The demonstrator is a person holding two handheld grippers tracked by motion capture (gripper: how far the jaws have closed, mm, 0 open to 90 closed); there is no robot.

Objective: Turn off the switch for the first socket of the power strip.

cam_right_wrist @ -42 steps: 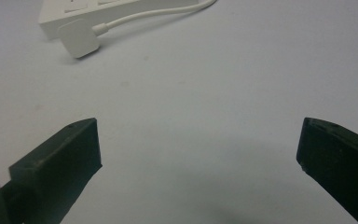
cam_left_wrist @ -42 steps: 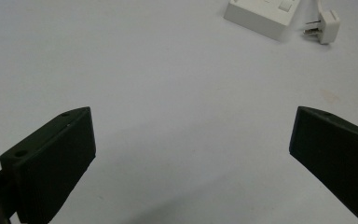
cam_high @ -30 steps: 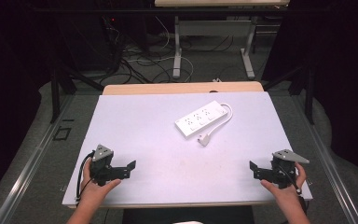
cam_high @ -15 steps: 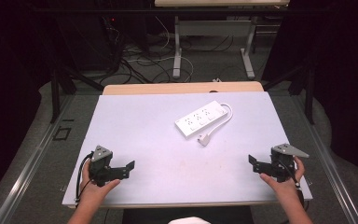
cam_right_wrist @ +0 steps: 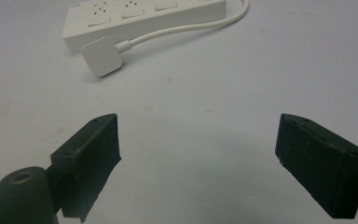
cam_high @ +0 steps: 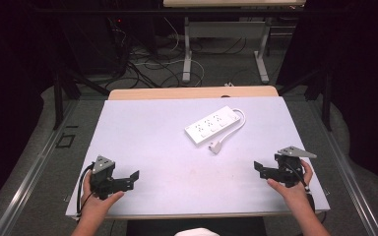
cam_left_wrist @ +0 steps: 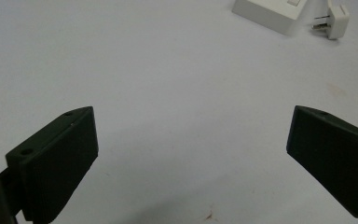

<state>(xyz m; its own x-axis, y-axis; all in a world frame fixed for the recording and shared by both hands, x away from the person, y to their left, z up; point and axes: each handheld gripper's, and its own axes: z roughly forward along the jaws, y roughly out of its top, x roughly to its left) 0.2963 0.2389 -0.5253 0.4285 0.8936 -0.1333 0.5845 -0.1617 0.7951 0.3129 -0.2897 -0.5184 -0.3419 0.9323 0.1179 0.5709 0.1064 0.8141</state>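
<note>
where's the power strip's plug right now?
In the high view the white angled plug lies on the white table, just nearer the person than the white power strip, right of centre, apart from both grippers.

Black tongs (cam_high: 134,176) with blocky screw-holed jaws, grey triangular plates, trailing black cables.

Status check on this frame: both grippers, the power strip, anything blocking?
Left hand-held gripper open, empty, near table edge. Right hand-held gripper open, empty. Power strip flat mid-table, untouched, plug loose beside it. Nothing in the way on the table.
</note>
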